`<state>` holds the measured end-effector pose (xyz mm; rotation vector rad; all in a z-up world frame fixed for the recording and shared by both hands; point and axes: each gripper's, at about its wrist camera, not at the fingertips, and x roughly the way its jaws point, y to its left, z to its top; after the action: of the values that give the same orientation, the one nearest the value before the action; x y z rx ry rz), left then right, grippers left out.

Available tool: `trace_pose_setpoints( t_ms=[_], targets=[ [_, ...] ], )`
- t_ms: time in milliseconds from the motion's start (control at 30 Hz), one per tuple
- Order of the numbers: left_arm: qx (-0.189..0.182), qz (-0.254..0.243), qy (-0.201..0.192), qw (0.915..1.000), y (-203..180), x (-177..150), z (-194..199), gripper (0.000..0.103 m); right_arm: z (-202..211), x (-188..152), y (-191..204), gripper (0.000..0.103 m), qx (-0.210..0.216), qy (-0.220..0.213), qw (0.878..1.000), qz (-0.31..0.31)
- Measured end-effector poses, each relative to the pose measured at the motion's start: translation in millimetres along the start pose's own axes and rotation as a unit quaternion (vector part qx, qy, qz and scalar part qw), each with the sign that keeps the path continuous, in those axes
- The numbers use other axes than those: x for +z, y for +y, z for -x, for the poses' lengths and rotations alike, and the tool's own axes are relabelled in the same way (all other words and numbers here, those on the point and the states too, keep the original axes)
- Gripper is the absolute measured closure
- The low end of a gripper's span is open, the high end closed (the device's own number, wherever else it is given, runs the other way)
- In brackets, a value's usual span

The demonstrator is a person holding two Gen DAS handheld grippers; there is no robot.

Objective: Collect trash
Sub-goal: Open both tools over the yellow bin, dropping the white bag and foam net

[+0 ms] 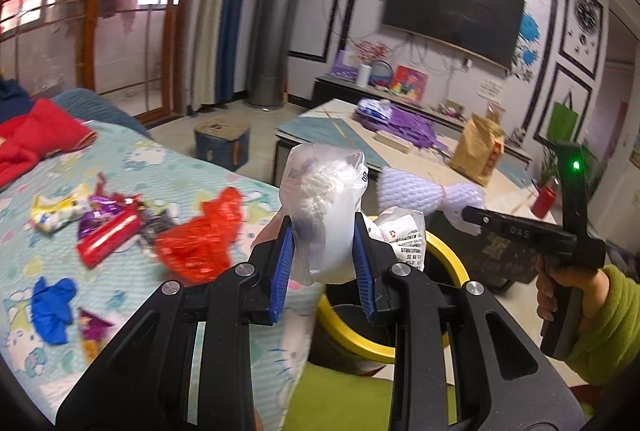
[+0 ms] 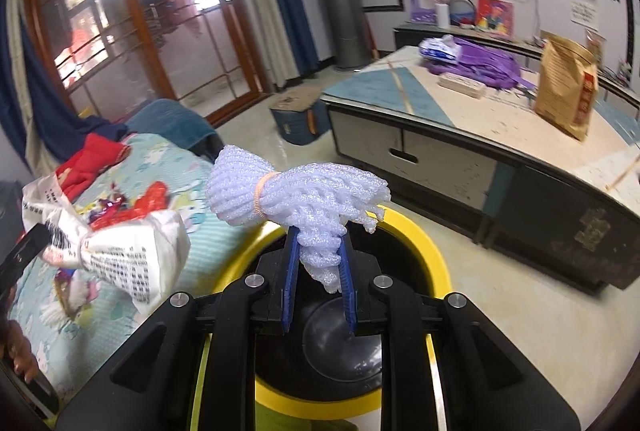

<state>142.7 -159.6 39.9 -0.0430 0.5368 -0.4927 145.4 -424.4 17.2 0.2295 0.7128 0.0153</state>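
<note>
Over the round yellow-rimmed black bin (image 2: 424, 251), the left gripper (image 1: 324, 251) clamps a crumpled clear plastic bag (image 1: 324, 191) and the right gripper (image 2: 318, 271) pinches a white foam-net bundle (image 2: 304, 191). Neither is dropped yet. Beside the bin, red, yellow and blue wrappers (image 1: 108, 235) remain on the patterned bedsheet (image 1: 168, 159).

Crumpled clear plastic bag with white wadding and a printed paper label (image 1: 324, 215), pinched upright between blue pads above a round black bin with a yellow rim (image 1: 444, 251). Bundle of pale lilac foam netting tied with a thin orange rubber band (image 2: 304, 199), clamped at its lower end, flaring out sideways over the same bin's opening. Bin interior bare, black and glossy. On the patterned teal bedcover: crinkled red plastic film (image 1: 200, 235), red, purple and yellow snack wrappers (image 1: 92, 223), crumpled blue scrap (image 1: 52, 305), lying loose, close together.
</note>
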Motion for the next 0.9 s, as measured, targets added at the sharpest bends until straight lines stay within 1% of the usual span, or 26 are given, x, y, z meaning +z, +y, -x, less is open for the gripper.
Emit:
trace_pose_setpoints(
  t_ms=[100,200,333,467,767,867,900],
  targets=[
    [-0.012,-0.019,0.014,0.9996,-15,-3,-16,0.081,-2,1,-8,0.084,-0.009,0.001,1.000,-0.010],
    [-0.018,-0.030,0.025,0.9991,-24,-6,-28,0.081,-4,-1,-15,0.084,-0.023,0.001,1.000,-0.016],
    [-0.028,-0.042,0.037,0.9980,-32,-14,-39,0.081,-11,1,-22,0.082,-0.030,0.007,0.999,-0.030],
    [-0.035,-0.045,0.049,0.9972,-35,-20,-47,0.081,-18,-2,-28,0.081,-0.034,0.018,0.998,-0.040],
    [-0.047,-0.043,0.077,0.9950,-38,-36,-70,0.080,-33,-6,-31,0.080,-0.026,0.042,0.997,-0.052],
    [-0.052,-0.041,0.085,0.9942,-39,-39,-76,0.079,-36,-6,-33,0.074,-0.026,0.047,0.997,-0.057],
    [-0.054,-0.040,0.088,0.9938,-38,-40,-79,0.075,-38,-7,-34,0.068,-0.026,0.049,0.997,-0.061]
  ],
)
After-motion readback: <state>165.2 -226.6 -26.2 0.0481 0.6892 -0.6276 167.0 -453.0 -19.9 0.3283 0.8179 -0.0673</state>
